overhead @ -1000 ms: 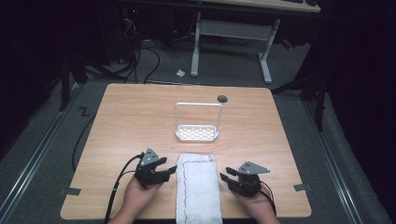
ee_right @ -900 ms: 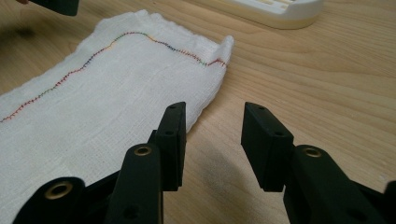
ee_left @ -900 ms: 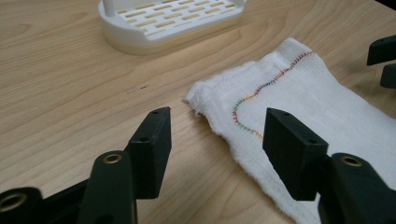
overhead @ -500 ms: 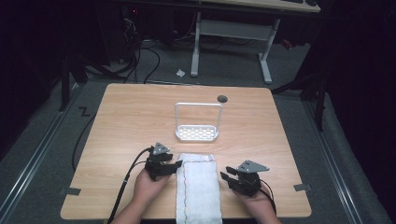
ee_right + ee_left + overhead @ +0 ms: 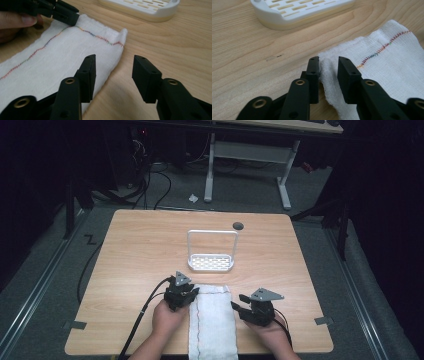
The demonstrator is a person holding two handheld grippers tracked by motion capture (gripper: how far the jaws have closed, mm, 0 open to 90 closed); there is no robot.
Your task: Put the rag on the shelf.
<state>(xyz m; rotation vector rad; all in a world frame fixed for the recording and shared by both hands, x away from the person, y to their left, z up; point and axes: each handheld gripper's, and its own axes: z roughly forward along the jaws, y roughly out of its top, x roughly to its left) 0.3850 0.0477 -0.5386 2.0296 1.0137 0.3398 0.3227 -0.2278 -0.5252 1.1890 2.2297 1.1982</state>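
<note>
1. Reaching in from the bottom of the high view, the left hand (image 5: pixel 167 317) holds the left claw (image 5: pixel 191 294) at the cloth's (image 5: pixel 212 320) left edge, near its far corner.
2. In the left gripper view the jaws stand narrow, with a raised fold of the cloth edge between them; the left jaw touches the fold, and whether the right one does I cannot tell.
3. The right hand (image 5: pixel 267 332) holds the right claw (image 5: pixel 239 309) just beside the cloth's right edge, lower right of centre in the high view.
4. In the right gripper view its jaws stand wide, the left one over the cloth's edge and the right one over bare wood; nothing is held.
5. The cloth is white with a coloured stitch line running along it; it lies flat at the bottom centre of the bench (image 5: pixel 140 250), its near end reaching the front edge.
6. A white slotted tray (image 5: pixel 210 263) with a tall wire handle sits at mid-bench, apart from the cloth; a dark round hole (image 5: pixel 238 225) lies above it, to the right.
7. Beyond the bench the room is dark, with grey floor, cables at upper left and a white desk frame (image 5: pixel 247 152) at top centre.
8. Since a second ago the left claw has moved right and up the frame onto the cloth edge; the right claw, cloth and tray lie as before.
</note>
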